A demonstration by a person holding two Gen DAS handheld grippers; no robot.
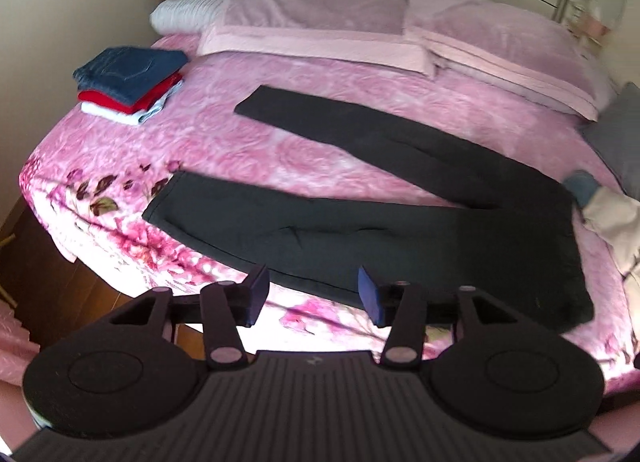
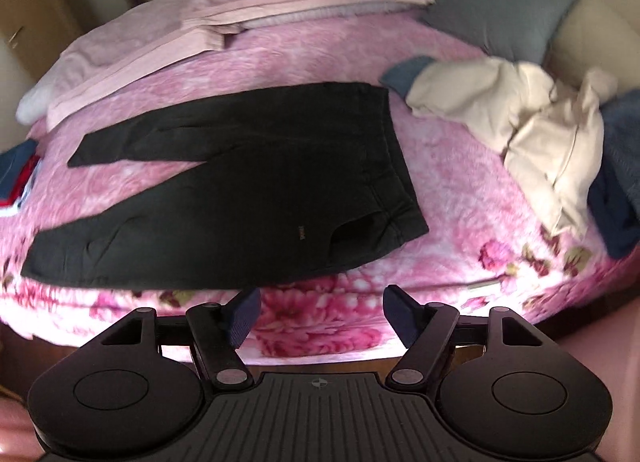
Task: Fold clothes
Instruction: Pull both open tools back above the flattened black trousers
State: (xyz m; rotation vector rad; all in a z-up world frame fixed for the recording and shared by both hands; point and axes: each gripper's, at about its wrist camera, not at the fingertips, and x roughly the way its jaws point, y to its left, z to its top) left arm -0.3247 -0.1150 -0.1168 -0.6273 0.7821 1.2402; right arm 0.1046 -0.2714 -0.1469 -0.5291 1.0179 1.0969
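black trousers lay spread flat on the pink bedspread; left gripper and right gripper hovered released, empty; a shallow pinch might catch one layer and bunch it.

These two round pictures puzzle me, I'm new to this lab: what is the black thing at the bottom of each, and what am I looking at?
Each picture comes from a fisheye camera mounted on a hand-held gripper, looking forward along its two fingers. A person holds one in each hand; there is no robot arm. The black shape at the bottom is the gripper itself: the left gripper in one view, the right gripper in the other. Both are open and hold nothing.

Ahead is a bed with a pink flowered cover. Black trousers lie spread flat on it, legs apart. Far left sits a folded stack, jeans on top. On the right lies a heap of unfolded clothes beside a grey cushion. Pink pillows are at the head.
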